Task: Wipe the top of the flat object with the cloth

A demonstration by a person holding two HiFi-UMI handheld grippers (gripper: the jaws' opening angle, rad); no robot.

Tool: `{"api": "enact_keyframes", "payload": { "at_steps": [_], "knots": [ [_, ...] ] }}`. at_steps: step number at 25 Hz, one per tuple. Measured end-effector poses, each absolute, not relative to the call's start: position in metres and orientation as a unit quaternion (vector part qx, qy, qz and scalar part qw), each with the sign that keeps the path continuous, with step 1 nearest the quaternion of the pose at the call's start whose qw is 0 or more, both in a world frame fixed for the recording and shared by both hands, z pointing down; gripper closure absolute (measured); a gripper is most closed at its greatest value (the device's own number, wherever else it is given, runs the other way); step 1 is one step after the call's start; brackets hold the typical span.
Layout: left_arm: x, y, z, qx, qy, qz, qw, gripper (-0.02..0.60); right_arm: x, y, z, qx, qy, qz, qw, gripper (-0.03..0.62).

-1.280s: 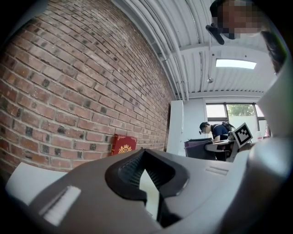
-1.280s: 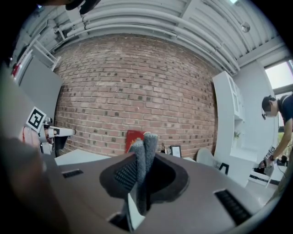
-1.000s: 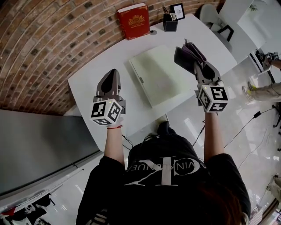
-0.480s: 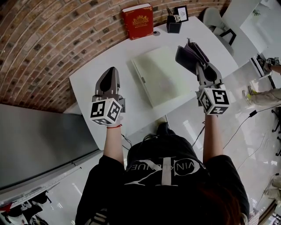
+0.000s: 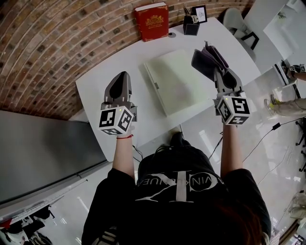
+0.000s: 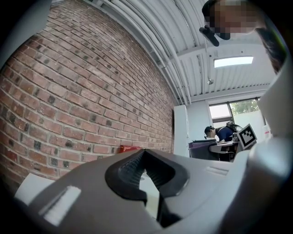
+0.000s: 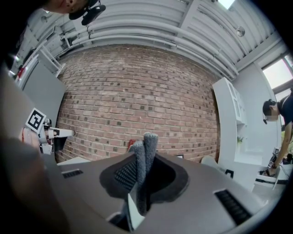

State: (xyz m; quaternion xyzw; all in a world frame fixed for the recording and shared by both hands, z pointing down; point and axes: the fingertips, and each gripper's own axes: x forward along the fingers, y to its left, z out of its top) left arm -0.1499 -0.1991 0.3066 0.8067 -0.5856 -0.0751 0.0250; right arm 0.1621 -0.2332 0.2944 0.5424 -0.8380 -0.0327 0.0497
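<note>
A pale green flat object [image 5: 174,82], like a closed laptop, lies in the middle of the white table [image 5: 114,72]. My right gripper [image 5: 213,64] is shut on a folded grey-purple cloth [image 5: 207,59], held above the table's right part beside the flat object. In the right gripper view the cloth [image 7: 143,173] stands upright between the jaws. My left gripper [image 5: 120,81] hovers over the table's left part, shut, with nothing in it; its jaws [image 6: 149,176] meet in the left gripper view.
A red book [image 5: 152,21] stands at the table's far edge against the brick wall. A black pen holder [image 5: 191,25] and a small frame [image 5: 200,13] sit to its right. A chair [image 5: 236,21] is beyond the table; a cable [image 5: 267,136] runs on the glossy floor.
Both grippers have stayed almost still; the view shifted slightly, so the table sits a little further right in the picture.
</note>
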Motion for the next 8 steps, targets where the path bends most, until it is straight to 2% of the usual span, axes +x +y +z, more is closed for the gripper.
{"api": "enact_keyframes", "payload": {
  "at_steps": [8],
  "knots": [
    [-0.1486, -0.2, 0.3056, 0.807, -0.586, -0.07, 0.02, 0.571, 0.1625, -0.2362, 0.2945, 0.542, -0.839, -0.034, 0.045, 0.536]
  ]
}}
